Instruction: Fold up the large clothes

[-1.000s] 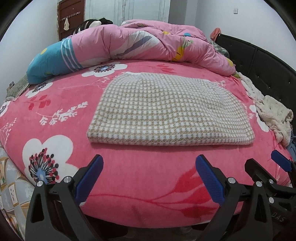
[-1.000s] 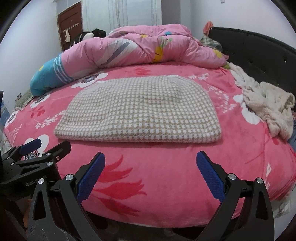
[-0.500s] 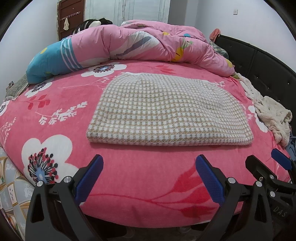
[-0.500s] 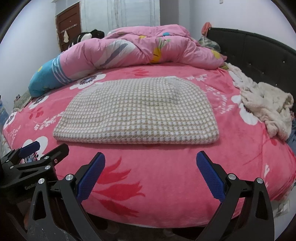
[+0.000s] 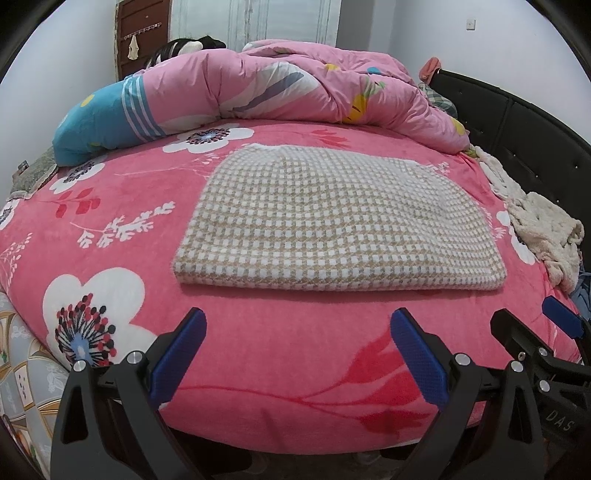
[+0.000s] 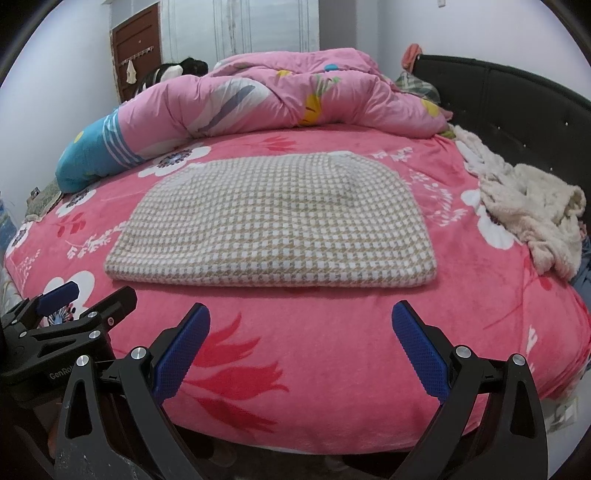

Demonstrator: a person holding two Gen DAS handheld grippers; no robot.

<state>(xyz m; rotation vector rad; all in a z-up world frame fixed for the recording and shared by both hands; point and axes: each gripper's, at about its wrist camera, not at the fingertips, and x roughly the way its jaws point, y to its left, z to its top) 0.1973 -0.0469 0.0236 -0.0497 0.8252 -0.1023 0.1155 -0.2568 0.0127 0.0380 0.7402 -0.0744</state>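
Note:
A beige-and-white checked garment (image 5: 332,221) lies folded into a flat rectangle on the pink flowered bed (image 5: 110,206); it also shows in the right wrist view (image 6: 273,225). My left gripper (image 5: 299,354) is open and empty, held off the bed's near edge, short of the garment. My right gripper (image 6: 301,350) is open and empty too, beside the left one. The right gripper shows at the right edge of the left wrist view (image 5: 535,332), and the left gripper at the left edge of the right wrist view (image 6: 85,306).
A rolled pink and blue duvet (image 5: 258,88) lies along the far side of the bed. A cream fleece garment (image 6: 528,206) is heaped at the right by the black headboard (image 6: 517,107). A brown door (image 5: 140,33) stands behind.
Both grippers have drifted slightly, so the view of the bed shifted a little. The garment has not moved and both grippers stay open.

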